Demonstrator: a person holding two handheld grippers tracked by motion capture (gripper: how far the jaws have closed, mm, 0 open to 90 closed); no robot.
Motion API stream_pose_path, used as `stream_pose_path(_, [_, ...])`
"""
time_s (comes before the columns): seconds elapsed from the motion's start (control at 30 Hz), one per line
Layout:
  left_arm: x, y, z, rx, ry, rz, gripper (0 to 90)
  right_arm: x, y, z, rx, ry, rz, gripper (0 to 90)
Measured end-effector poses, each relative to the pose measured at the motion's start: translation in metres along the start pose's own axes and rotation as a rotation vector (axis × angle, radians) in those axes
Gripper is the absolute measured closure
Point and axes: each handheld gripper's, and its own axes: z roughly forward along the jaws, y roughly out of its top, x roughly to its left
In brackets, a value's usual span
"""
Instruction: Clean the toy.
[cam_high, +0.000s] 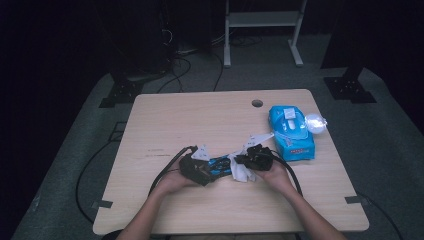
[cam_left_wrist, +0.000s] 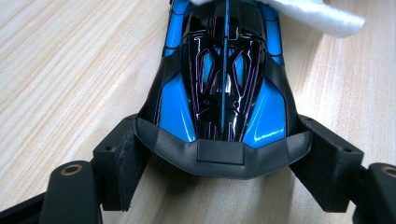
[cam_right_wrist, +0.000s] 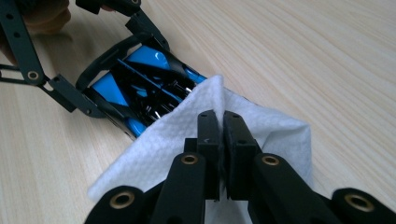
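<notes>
Nearest the camera, left of the blue wipes pack (cam_high: 291, 132) on the bench (cam_high: 165, 115), left gripper (cam_left_wrist: 219, 158) jaws pinch the blue toy car (cam_left_wrist: 224, 88); rightward, right gripper (cam_right_wrist: 219, 126) jaws press a white wipe (cam_right_wrist: 159, 144) against that car

On the table (cam_high: 165, 117), the toy car (cam_high: 218, 165) lies at six o'clock, with the wipe (cam_high: 240, 172) touching its three o'clock end and the wipes pack (cam_high: 291, 132) at two o'clock.
</notes>
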Motion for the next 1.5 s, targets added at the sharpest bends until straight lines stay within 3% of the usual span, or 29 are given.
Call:
stream_pose_path(0.23, [0.0, 0.001, 0.0, 0.005, 0.003, 0.007, 24.0, -0.014, -0.018, -0.014, 0.034, -0.05, 0.023, 85.7])
stream_pose_path(0.43, [0.0, 0.001, 0.001, 0.002, 0.003, 0.004, 24.1, -0.001, -0.013, -0.016, 0.015, -0.001, 0.0, 85.6])
stream_pose_path(0.63, [-0.001, 0.002, 0.001, 0.006, 0.004, -0.001, 24.1, 0.018, 0.008, 0.001, -0.024, 0.064, -0.033, 85.7])
stream_pose_path(0.77, [-0.001, 0.002, 0.002, 0.005, 0.004, 0.0, 24.1, 0.029, 0.017, 0.013, -0.024, 0.097, -0.06, 85.7])
stream_pose_path(0.93, [-0.001, 0.002, 0.002, 0.007, 0.007, 0.0, 24.1, 0.048, 0.03, 0.039, -0.016, 0.177, -0.077, 85.6])
stream_pose_path(1.0, [-0.001, 0.001, 0.0, 0.006, 0.005, -0.003, 24.0, 0.053, 0.033, 0.044, -0.013, 0.166, -0.103, 85.7])
stream_pose_path(1.07, [-0.001, 0.0, 0.0, 0.005, 0.004, -0.003, 24.1, 0.05, 0.034, 0.043, 0.0, 0.177, -0.091, 85.7])
stream_pose_path(1.17, [-0.001, 0.001, 0.001, 0.005, 0.003, -0.002, 24.1, 0.039, 0.031, 0.035, 0.005, 0.142, -0.088, 85.7])
stream_pose_path(1.3, [-0.001, 0.002, 0.001, 0.006, 0.004, 0.001, 24.1, 0.017, 0.022, 0.017, -0.018, 0.081, -0.034, 85.7])
stream_pose_path(1.33, [-0.001, 0.002, 0.001, 0.006, 0.004, 0.001, 24.1, 0.017, 0.022, 0.017, -0.018, 0.081, -0.034, 85.7])
stream_pose_path(1.4, [-0.001, 0.002, 0.002, 0.004, 0.005, -0.002, 24.1, 0.005, 0.023, 0.012, 0.002, 0.038, -0.013, 85.7])
stream_pose_path(1.5, [-0.001, 0.002, 0.002, 0.005, 0.005, -0.004, 24.1, 0.008, 0.028, 0.018, 0.001, 0.046, -0.022, 85.8])
